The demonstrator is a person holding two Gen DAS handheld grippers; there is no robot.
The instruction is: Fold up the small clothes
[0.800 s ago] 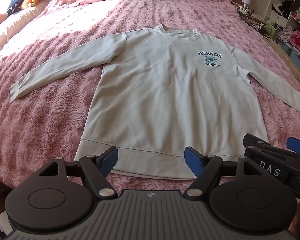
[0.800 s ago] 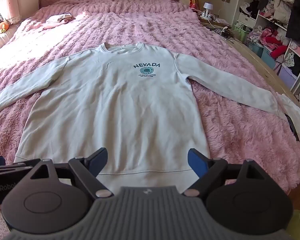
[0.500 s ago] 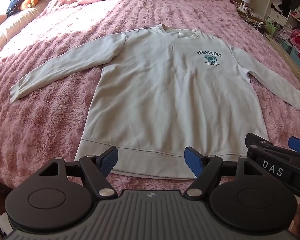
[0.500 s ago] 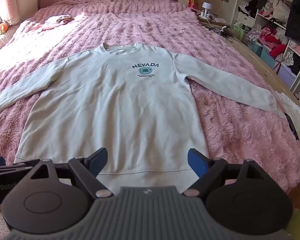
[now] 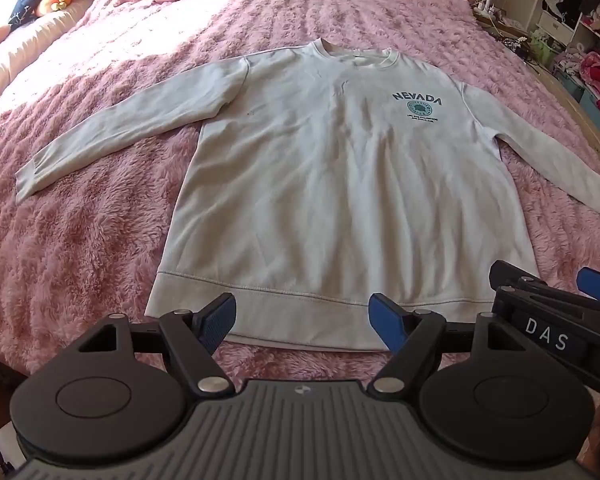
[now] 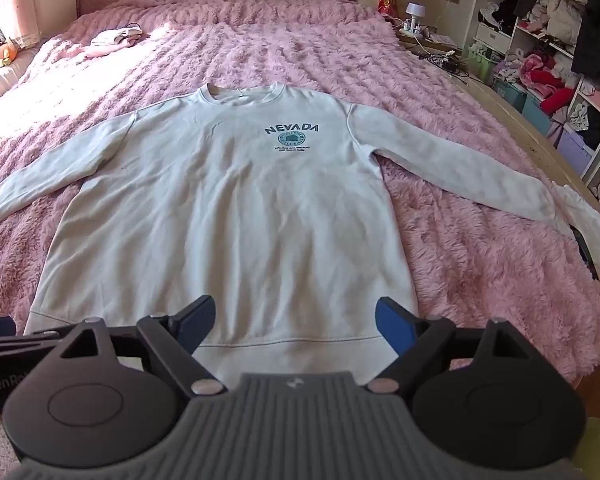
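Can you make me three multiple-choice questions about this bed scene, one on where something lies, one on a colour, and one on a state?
1. Where does the white long-sleeved NEVADA sweatshirt lie?
A. on the fluffy pink bedspread
B. on a shelf
C. on the floor

2. What colour are the gripper finger pads?
A. red
B. blue
C. green

3. How is the sweatshirt arranged?
A. folded in half
B. rolled up
C. spread flat, sleeves out

Answers:
1 A, pink fleece shows on all sides of it.
2 B, both the left gripper and the right gripper show blue pads.
3 C, both sleeves reach sideways and the hem lies straight.
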